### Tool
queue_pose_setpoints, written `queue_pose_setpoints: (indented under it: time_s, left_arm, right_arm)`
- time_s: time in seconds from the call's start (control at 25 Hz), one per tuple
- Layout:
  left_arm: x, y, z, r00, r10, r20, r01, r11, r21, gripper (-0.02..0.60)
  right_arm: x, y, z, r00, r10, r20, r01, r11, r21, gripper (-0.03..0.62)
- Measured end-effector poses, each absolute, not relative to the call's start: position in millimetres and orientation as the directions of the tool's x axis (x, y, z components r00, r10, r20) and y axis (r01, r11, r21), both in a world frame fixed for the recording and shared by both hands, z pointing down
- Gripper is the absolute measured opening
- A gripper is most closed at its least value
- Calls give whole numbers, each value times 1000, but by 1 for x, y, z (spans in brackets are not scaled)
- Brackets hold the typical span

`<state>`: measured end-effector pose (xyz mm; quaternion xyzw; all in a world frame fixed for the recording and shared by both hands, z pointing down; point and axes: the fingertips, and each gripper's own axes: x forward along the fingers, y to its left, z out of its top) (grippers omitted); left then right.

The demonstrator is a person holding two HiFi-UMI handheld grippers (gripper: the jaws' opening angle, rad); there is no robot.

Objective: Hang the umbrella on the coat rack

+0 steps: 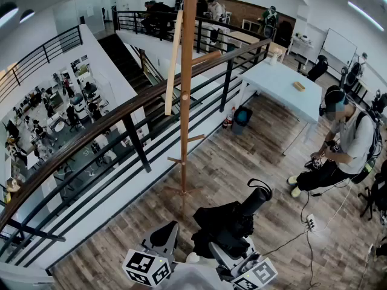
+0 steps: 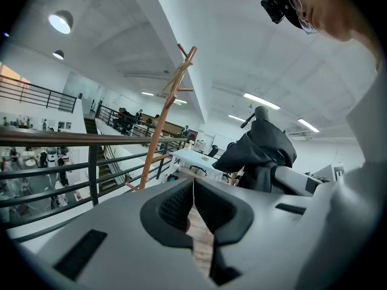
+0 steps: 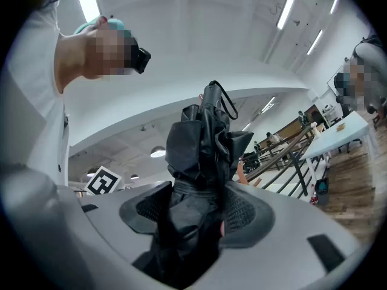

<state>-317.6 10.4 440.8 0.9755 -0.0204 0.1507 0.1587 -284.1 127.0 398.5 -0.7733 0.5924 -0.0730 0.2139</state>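
Note:
The coat rack (image 1: 187,101) is a tall wooden pole with slanted pegs, standing by the railing; it also shows in the left gripper view (image 2: 163,119). The black folded umbrella (image 1: 233,219) points its handle and strap loop (image 1: 259,193) up and to the right, just right of the rack's foot. My right gripper (image 1: 227,246) is shut on the umbrella's bundled fabric (image 3: 202,144), with the pads (image 3: 245,213) pressing on both sides of it. My left gripper (image 1: 164,234) is to the left of it, shut with nothing between its pads (image 2: 172,207). The umbrella (image 2: 260,147) shows at the right of the left gripper view.
A dark metal railing with a wooden top rail (image 1: 121,110) runs diagonally behind the rack, with a drop to a lower floor beyond. A white table (image 1: 281,80) and a blue bin (image 1: 243,116) stand at the back right. A person (image 1: 347,144) crouches at right near a power strip (image 1: 311,222).

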Motion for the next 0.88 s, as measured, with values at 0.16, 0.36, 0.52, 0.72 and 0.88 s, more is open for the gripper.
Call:
queue_pose_setpoints:
  time_s: [0.16,0.36,0.52,0.72,0.88]
  left_arm:
    - [-319,10,451,950,0,312,-116,-928,354,25]
    - [-322,13,453,947,1,322,-109,-940,324,23]
    - [-318,10,454,950,-16,313,-118,-943,311,23]
    - [-311,24,458,943,-7,332,-114,-946,303,24]
    - [-297,28,462,939,21,344,-94,-945,313,23]
  right_arm:
    - [-282,124,415,265,-961,-79,-896,-215,-388,276]
    - [-290,125,416,246,-965,-87,-894,-191,-406,276]
    - [-284,123,420,255,-966,-51,-892,-214,-398,276]
    - [-270,137,421,269,-962,-45,-893,-232,-387,276]
    - [-258,141,424,278,-959,-46,-884,-237,-404,276]
